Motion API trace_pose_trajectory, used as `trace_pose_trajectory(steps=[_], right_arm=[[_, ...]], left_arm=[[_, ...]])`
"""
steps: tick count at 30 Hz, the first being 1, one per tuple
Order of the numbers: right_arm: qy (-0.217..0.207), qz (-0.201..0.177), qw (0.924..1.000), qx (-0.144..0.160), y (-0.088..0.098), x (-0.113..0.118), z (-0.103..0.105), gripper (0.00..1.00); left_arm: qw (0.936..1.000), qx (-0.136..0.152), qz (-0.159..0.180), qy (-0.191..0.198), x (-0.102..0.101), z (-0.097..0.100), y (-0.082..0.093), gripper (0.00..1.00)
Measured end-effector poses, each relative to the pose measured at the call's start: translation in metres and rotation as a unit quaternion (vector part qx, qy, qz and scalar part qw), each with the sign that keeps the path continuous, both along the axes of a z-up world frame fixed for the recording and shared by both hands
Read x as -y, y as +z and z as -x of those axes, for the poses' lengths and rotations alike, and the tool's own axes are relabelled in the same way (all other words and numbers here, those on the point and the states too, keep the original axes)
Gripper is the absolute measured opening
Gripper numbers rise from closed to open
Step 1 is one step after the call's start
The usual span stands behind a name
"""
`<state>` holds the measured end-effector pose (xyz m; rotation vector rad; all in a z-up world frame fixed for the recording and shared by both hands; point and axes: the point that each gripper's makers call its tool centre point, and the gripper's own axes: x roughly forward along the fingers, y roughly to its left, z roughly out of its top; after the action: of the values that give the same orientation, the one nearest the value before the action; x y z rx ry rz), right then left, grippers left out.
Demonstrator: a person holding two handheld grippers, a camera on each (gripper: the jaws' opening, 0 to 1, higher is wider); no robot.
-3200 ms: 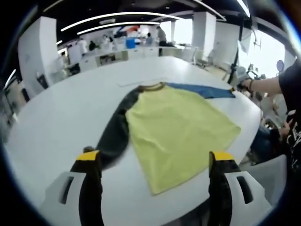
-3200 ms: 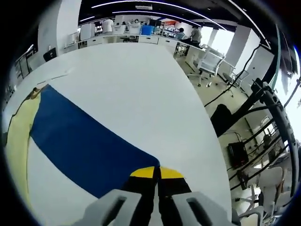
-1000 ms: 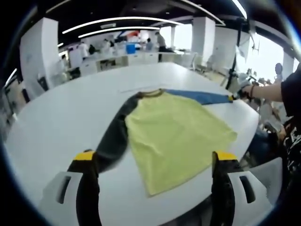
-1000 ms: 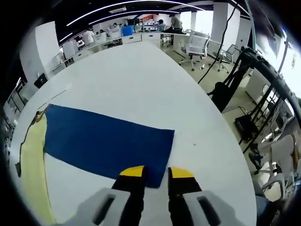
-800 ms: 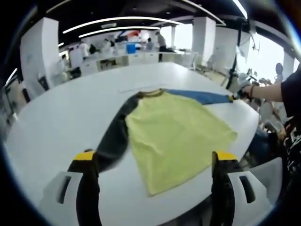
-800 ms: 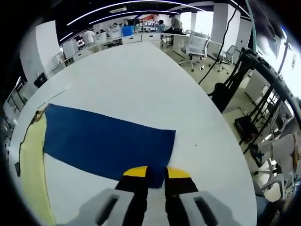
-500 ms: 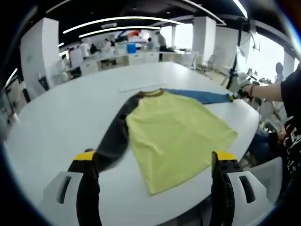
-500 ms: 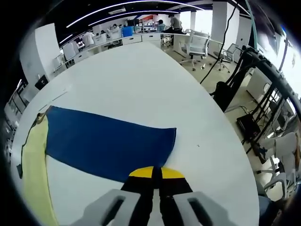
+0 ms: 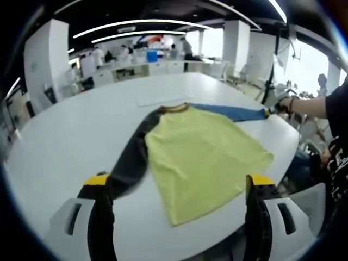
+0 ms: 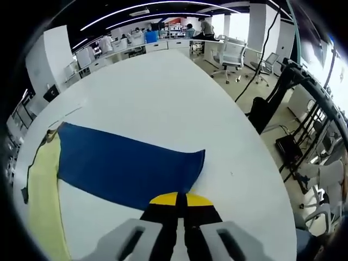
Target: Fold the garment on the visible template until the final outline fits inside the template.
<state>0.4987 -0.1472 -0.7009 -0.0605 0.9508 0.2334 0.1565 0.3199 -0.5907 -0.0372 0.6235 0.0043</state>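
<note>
A long-sleeved shirt lies flat on the white table (image 9: 70, 130). It has a yellow body (image 9: 201, 152), a dark sleeve (image 9: 133, 157) and a blue sleeve (image 9: 231, 111). My left gripper (image 9: 178, 182) hovers open over the table's near edge, with the dark sleeve's end by its left jaw and nothing between the jaws. In the right gripper view the blue sleeve (image 10: 125, 163) stretches out from the yellow body (image 10: 43, 206). My right gripper (image 10: 176, 199) is shut on the near corner of its cuff. That gripper (image 9: 268, 112) also appears at the sleeve's tip in the left gripper view.
A thin pale strip (image 9: 160, 100) lies on the table just beyond the collar. A person's arm (image 9: 304, 100) reaches in from the right. Past the table's rounded edge are a black stand with cables (image 10: 283, 103) and office chairs (image 10: 231, 54). Desks and people stand far behind.
My right gripper's jaws, slightly apart a second ago, have closed on the blue cuff's corner, and the cuff edge now ripples a little. The left gripper stays open and still.
</note>
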Motion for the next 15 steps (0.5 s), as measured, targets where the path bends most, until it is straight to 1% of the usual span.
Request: trace_pose_trajectory(steps=[6,15], right_arm=[[0.015,-0.002,0.9999,0.006,0.008,-0.01,-0.001,0.0],[0.044,-0.013,0.9988,0.016,0.02,-0.033,-0.004,0.0]], left_arm=[[1.0,-0.004,0.0,-0.005,0.0,0.0,-0.002,0.98],[0.9999,-0.004,0.003,-0.01,-0.001,-0.001,-0.004,0.98]])
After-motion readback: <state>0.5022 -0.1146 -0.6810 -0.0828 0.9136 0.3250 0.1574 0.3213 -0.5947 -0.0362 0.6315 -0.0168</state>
